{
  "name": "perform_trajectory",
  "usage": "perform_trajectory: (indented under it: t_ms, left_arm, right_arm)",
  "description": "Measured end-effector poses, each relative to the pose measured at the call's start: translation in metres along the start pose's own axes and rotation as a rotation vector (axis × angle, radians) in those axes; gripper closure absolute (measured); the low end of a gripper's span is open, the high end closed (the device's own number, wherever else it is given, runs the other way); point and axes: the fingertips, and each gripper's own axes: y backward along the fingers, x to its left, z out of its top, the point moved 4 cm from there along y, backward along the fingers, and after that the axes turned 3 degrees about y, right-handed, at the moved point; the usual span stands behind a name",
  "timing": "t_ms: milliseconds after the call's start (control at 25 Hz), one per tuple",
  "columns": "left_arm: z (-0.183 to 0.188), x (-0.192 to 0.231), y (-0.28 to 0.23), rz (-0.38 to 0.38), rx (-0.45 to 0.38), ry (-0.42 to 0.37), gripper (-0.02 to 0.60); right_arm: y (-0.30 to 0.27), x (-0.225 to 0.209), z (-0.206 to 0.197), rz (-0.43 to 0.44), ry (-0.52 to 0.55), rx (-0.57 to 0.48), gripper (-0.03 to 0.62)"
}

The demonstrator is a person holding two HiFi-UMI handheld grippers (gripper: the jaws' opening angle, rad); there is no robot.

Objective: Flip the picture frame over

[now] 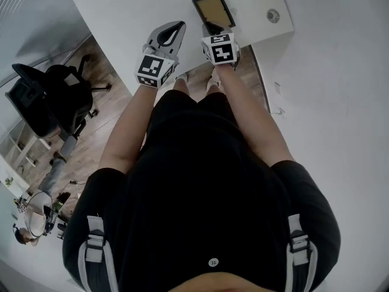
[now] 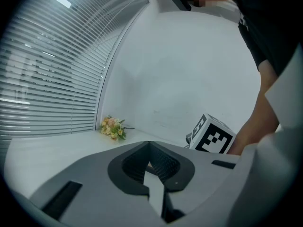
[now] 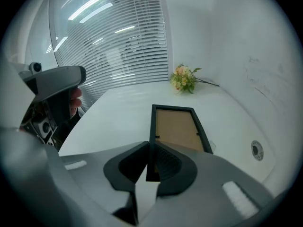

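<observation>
The picture frame [image 1: 214, 11] lies on the white table [image 1: 134, 8] with its brown backing up and a black rim around it. My right gripper [image 1: 213, 31] is shut on the near edge of the rim. In the right gripper view the pads [image 3: 163, 161] clamp the black rim of the frame [image 3: 177, 129], which stretches away over the tabletop. My left gripper [image 1: 174, 34] hovers just left of the frame, jaws shut with nothing between them [image 2: 150, 167]. It is apart from the frame.
A small bunch of flowers [image 3: 184, 78] lies at the table's far end by the wall. A round cable hole [image 1: 273, 16] sits right of the frame. A black office chair [image 1: 51, 99] stands on the floor at the left. Window blinds [image 2: 42, 79] run along the left side.
</observation>
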Motion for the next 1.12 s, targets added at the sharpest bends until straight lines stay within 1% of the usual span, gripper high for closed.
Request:
perform_trajectory:
  t_ms: [320, 600, 880, 1120]
  left_arm:
    - [0.01, -0.005, 0.008, 0.049, -0.019, -0.008, 0.575]
    - [0.014, -0.012, 0.01, 0.082, -0.033, -0.01, 0.575]
    - [0.007, -0.014, 0.015, 0.116, -0.026, 0.003, 0.575]
    - [0.004, -0.009, 0.021, 0.144, -0.032, 0.012, 0.575]
  right_arm:
    - [0.015, 0.002, 0.017, 0.1, -0.06, -0.043, 0.543]
    - [0.02, 0.005, 0.019, 0.212, -0.155, -0.064, 0.543]
    - [0.021, 0.015, 0.023, 0.359, -0.209, -0.13, 0.544]
    - [0.02, 0.026, 0.028, 0.519, -0.347, -0.167, 0.543]
